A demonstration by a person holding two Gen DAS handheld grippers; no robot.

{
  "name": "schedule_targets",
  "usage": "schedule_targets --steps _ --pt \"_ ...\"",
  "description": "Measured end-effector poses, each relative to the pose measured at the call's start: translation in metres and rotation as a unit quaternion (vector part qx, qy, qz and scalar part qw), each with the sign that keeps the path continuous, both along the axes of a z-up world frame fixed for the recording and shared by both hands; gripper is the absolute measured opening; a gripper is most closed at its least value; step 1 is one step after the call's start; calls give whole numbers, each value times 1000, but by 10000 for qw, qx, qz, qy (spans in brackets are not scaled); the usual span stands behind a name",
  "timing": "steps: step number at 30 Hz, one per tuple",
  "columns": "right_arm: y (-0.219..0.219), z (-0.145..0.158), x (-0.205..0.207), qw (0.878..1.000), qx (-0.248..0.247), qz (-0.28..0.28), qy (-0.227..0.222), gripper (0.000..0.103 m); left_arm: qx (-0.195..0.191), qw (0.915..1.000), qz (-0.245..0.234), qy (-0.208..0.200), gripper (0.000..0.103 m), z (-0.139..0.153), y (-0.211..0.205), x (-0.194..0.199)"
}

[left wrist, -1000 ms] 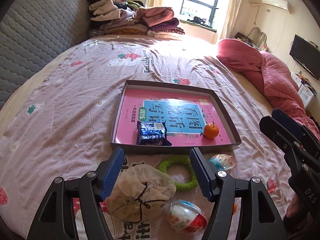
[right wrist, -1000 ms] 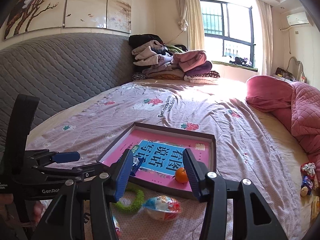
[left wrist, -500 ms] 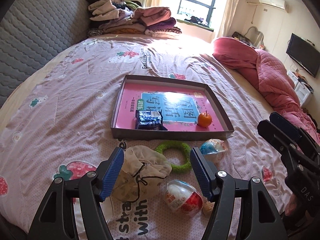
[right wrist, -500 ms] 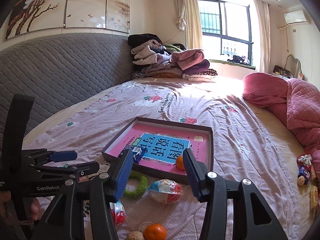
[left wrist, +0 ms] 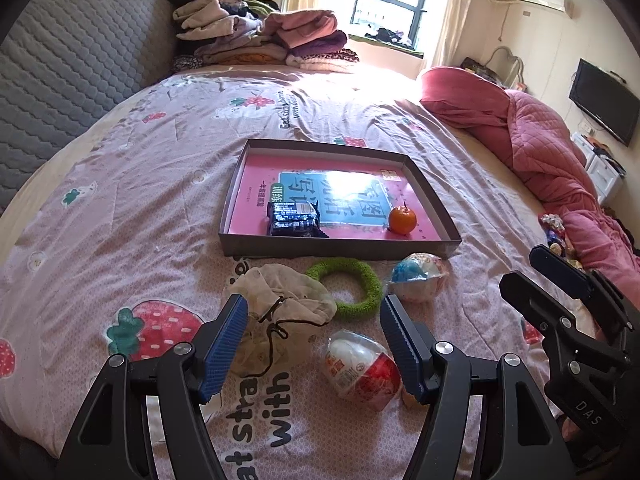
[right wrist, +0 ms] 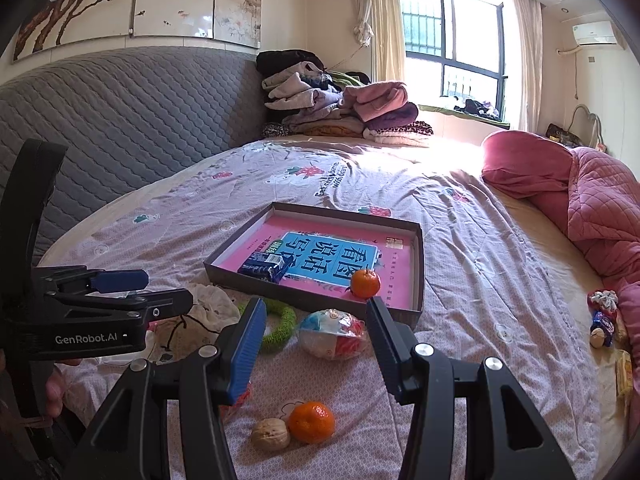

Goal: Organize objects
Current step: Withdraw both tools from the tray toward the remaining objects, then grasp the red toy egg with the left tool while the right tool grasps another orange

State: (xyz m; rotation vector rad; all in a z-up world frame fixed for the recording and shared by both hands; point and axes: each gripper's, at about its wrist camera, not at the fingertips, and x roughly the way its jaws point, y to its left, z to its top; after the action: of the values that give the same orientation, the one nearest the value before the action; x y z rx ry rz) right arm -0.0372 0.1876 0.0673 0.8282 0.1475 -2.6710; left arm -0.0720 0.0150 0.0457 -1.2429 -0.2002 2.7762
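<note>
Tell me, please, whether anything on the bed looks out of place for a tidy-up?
Yes: several items lie loose on the sheet outside the tray: a mesh pouch, green ring, two wrapped snacks, a walnut and a tangerine. Nothing looks spilled or damaged.

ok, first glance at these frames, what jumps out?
The shallow box mid-bed, holding a bright pink book, a dark snack pack and a tangerine. In front of it lies loose clutter: a green ring, a mesh pouch and a red-white capsule toy, with both grippers open above.
</note>
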Motion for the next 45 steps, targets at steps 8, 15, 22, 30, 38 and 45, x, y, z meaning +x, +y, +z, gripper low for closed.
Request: schedule_targets --steps 8,15,22,30,38,45 --pt "2 -4 7 10000 36 -31 -79 51 -12 10000 -66 -62 70 -3 7 6" --pt "6 -8 11 9999 66 -68 -142 51 -41 9999 -105 -113 70 -6 12 9" --pt "12 -17 14 9995 109 -117 -255 51 -50 9995 -177 -242 70 -14 20 9" --pt "14 -29 15 9989 196 -127 -414 51 -139 9991 -262 -319 70 -21 26 10" --pt "11 -39 20 9982 299 -73 -516 51 -185 9983 -285 -477 70 -34 27 13" --pt "12 -50 20 9971 370 -96 -657 51 -163 9981 -314 -510 70 -39 31 15"
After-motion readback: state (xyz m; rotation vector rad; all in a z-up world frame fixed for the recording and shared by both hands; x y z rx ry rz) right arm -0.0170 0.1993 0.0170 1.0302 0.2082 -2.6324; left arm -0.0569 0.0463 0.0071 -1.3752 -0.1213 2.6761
